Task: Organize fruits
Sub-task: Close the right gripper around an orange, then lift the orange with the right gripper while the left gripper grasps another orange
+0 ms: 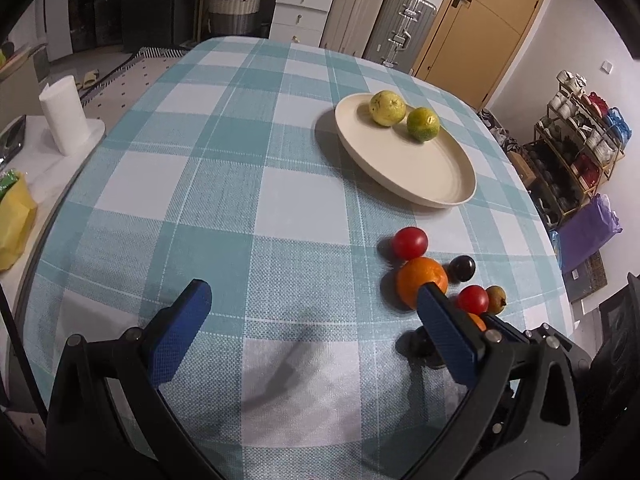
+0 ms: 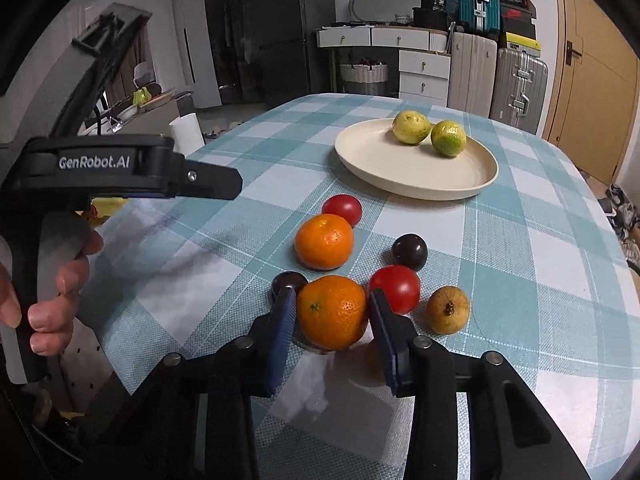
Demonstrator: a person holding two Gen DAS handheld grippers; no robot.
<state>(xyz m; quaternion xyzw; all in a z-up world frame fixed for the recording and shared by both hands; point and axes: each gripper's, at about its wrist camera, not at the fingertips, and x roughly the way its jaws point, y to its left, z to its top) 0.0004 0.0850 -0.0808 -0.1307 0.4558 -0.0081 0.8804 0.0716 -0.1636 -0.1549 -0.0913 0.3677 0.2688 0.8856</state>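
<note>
My right gripper (image 2: 332, 306) is shut on an orange (image 2: 332, 320) that rests on the checked cloth, one blue pad pressing each side. Around it lie a second orange (image 2: 324, 242), two red tomatoes (image 2: 394, 288) (image 2: 342, 208), two dark plums (image 2: 410, 251) (image 2: 289, 282) and a small brown fruit (image 2: 448, 310). A cream plate (image 2: 400, 172) farther back holds a yellow fruit (image 2: 411, 127) and a green citrus (image 2: 449, 138). My left gripper (image 1: 314, 292) hangs open over bare cloth, left of the fruit cluster, the second orange (image 1: 420, 280) behind its right finger.
The table (image 1: 240, 160) has a teal and white checked cloth. A white paper roll (image 1: 64, 114) stands on a side surface off its left edge. A hand (image 2: 60, 280) holds the left gripper's handle. Suitcases and drawers stand beyond the far edge.
</note>
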